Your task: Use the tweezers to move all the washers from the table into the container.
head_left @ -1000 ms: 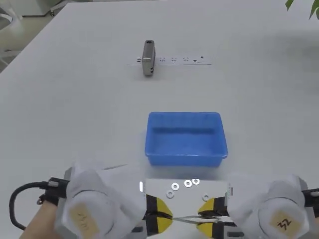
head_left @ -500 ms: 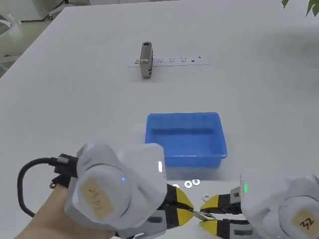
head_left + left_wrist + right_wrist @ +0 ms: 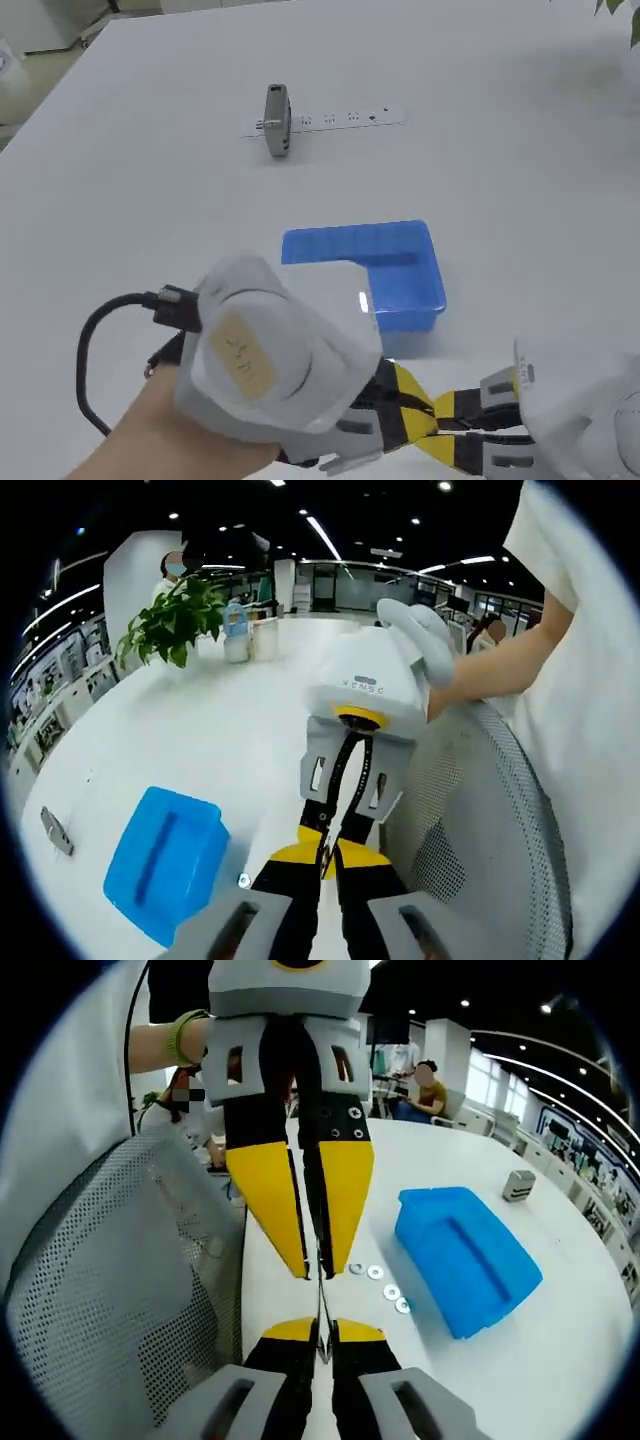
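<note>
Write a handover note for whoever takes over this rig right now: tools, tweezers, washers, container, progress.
Left tool: shut on the tweezers.
Right tool: shut on the same tweezers from the opposite end, so the two tools meet tip to tip.
Four washers lie in a row on the table, just beside the blue container.
Done: tweezers are in hand.
Left: every step with the washers. None is gripped, none shows in the container, and all four need moving.
</note>
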`<action>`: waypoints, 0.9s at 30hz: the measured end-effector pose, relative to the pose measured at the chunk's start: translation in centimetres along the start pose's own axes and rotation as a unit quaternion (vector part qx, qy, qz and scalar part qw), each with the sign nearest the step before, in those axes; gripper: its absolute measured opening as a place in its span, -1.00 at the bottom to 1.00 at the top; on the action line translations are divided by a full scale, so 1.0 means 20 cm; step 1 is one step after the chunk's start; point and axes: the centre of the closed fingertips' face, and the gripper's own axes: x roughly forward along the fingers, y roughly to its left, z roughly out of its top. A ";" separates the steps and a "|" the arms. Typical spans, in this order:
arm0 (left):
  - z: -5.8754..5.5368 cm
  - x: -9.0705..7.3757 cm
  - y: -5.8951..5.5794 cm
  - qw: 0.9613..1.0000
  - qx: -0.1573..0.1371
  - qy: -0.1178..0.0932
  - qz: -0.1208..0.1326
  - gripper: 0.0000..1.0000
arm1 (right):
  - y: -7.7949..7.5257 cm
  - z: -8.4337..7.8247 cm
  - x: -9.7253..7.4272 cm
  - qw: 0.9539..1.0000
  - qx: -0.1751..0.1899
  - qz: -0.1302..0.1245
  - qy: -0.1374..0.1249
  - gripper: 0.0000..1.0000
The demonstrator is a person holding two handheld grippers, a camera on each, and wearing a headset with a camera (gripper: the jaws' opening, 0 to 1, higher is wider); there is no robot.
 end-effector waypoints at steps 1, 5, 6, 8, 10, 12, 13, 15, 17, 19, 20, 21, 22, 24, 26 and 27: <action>0.00 0.00 0.01 1.000 -0.024 -0.007 0.005 -0.65 | 0.00 0.00 0.00 1.000 0.011 0.002 -0.004 -0.98; 0.00 -0.04 0.03 0.995 -0.087 -0.047 0.031 0.14 | -0.01 -0.01 -0.02 1.000 0.025 -0.002 -0.014 -0.98; -0.03 -0.04 0.03 0.993 -0.103 -0.044 0.035 0.36 | -0.01 -0.01 -0.02 1.000 0.025 -0.002 -0.015 -0.98; -0.05 -0.06 0.04 0.994 -0.088 -0.038 0.046 0.62 | -0.01 -0.01 -0.02 1.000 0.022 -0.001 -0.016 -0.98; -0.09 -0.07 0.06 0.995 -0.071 -0.027 0.068 0.79 | -0.01 -0.01 -0.01 1.000 0.020 0.000 -0.016 -0.98; -0.12 -0.07 0.09 0.995 -0.039 -0.010 0.095 0.94 | 0.00 -0.01 -0.01 1.000 0.017 0.000 -0.016 -0.98; -0.15 -0.07 0.09 0.995 -0.028 0.006 0.099 0.91 | 0.00 -0.01 -0.02 1.000 0.017 0.000 -0.017 -0.98; -0.18 -0.07 0.13 0.992 0.007 0.034 0.125 0.85 | -0.01 -0.01 -0.02 1.000 0.018 -0.001 -0.017 -0.98; -0.19 -0.06 0.14 0.990 0.016 0.048 0.134 0.73 | 0.00 -0.01 -0.02 1.000 0.018 -0.001 -0.018 -0.98; -0.18 -0.04 0.14 0.990 0.029 0.052 0.129 0.44 | 0.00 0.00 -0.01 1.000 0.015 -0.001 -0.017 -0.98; -0.17 -0.03 0.14 0.990 0.028 0.050 0.128 0.22 | 0.00 0.00 -0.01 1.000 0.015 -0.001 -0.017 -0.97; -0.15 -0.02 0.11 0.992 0.030 0.047 0.109 0.01 | 0.00 0.00 -0.01 1.000 0.014 -0.001 -0.017 -0.97; -0.12 -0.02 0.11 0.993 0.041 0.035 0.106 -0.22 | 0.00 0.00 -0.01 1.000 0.012 -0.001 -0.016 -0.97; -0.09 0.00 0.07 0.995 0.053 0.031 0.082 -0.73 | 0.00 0.00 -0.01 1.000 0.011 -0.001 -0.016 -0.97; -0.06 0.01 0.06 0.995 0.062 0.026 0.072 -0.96 | 0.00 0.00 -0.01 1.000 0.011 -0.001 -0.016 -0.97; -0.05 0.02 0.05 0.996 0.061 0.026 0.064 -1.00 | 0.00 0.00 -0.01 1.000 0.011 -0.001 -0.017 -0.97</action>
